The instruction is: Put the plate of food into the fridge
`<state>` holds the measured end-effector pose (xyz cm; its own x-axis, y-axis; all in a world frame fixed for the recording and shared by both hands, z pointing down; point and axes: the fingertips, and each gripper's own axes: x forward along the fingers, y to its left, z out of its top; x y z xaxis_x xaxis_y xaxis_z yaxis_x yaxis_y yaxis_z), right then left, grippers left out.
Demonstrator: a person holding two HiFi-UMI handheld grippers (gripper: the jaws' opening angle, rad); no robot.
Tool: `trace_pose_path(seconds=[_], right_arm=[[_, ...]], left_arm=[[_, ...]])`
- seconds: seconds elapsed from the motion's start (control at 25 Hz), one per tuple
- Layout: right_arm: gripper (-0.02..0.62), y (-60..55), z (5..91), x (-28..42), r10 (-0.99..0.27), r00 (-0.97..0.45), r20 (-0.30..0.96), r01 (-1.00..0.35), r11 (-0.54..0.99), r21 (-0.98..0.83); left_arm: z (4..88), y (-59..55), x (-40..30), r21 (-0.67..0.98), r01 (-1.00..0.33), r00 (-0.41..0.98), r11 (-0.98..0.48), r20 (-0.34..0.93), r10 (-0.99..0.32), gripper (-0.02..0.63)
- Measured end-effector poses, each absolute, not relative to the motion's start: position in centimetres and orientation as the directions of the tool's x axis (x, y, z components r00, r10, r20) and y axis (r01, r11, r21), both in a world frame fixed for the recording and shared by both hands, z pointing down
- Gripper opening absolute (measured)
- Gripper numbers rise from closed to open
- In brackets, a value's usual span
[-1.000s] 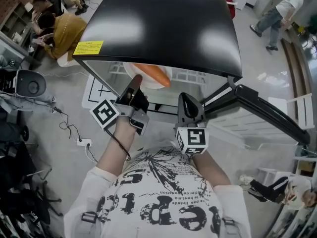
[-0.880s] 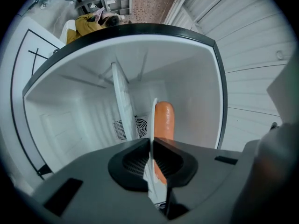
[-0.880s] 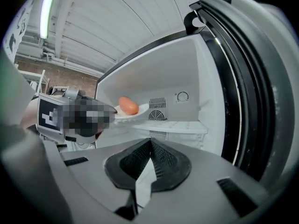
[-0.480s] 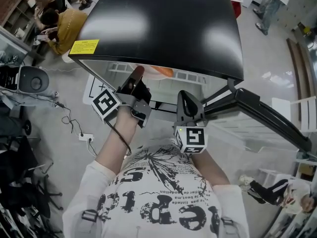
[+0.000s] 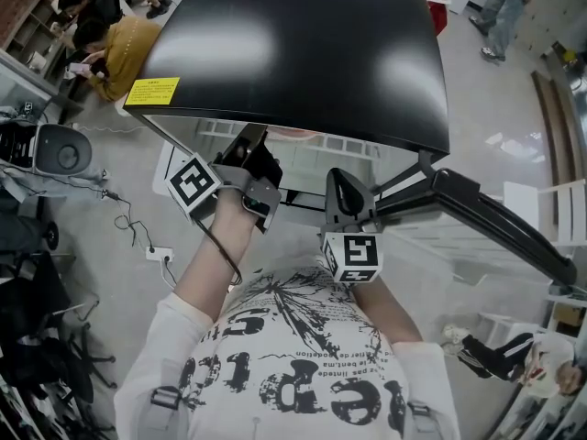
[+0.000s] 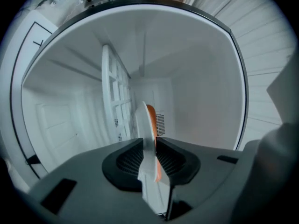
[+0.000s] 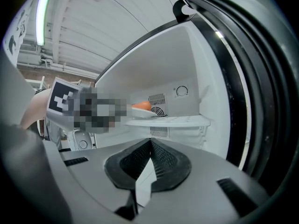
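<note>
One plate (image 7: pixel 141 113) on shelf (image 7: pixel 175 121) | left hand-held gripper (image 6: pixel 149 143) opening round it | right hand-held gripper (image 7: pixel 150 144) closed, empty

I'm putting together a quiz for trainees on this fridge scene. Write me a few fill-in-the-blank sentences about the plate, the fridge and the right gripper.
1. Inside the fridge, the plate lies on a white ___.
2. The food on it is ___ in colour.
3. The right gripper has its jaws ___, with nothing between them.
4. The door stands ___.
Missing words: shelf; orange; shut; open.
</note>
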<state>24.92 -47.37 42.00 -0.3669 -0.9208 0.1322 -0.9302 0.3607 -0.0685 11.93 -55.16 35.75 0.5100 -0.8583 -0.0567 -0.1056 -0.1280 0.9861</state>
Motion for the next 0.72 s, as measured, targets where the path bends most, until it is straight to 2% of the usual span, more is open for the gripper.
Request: trace_pose_path(seconds=[0.24,0.4,0.56,0.72], right_arm=[[0.002,-47.68,42.44,24.79,-0.914,-0.374,0.158,-0.927,0.367,-0.072],[0.002,-47.92,42.37,24.81,-0.914,-0.376,0.153,-0.927,0.370,-0.066],[0.002,-48.01,42.39,24.62,-0.911,-0.382,0.155,-0.924,0.377,-0.062],[0.002,-48.10,42.66,24.53,-0.908,-0.386,0.161,-0.922,0.381,-0.060]], left_arm=[[35.42,-55.55,11.88,0.980,-0.144,0.509,-0.135,-0.044,-0.859,0.067],[35.16,-55.73,12.48,0.925,-0.327,0.531,-0.191,0.013,-0.848,0.077],[34.96,-55.50,12.47,0.804,-0.531,0.508,-0.267,0.051,-0.860,0.084],[35.03,-55.73,12.62,0.674,-0.651,0.526,-0.349,0.069,-0.848,0.101]])
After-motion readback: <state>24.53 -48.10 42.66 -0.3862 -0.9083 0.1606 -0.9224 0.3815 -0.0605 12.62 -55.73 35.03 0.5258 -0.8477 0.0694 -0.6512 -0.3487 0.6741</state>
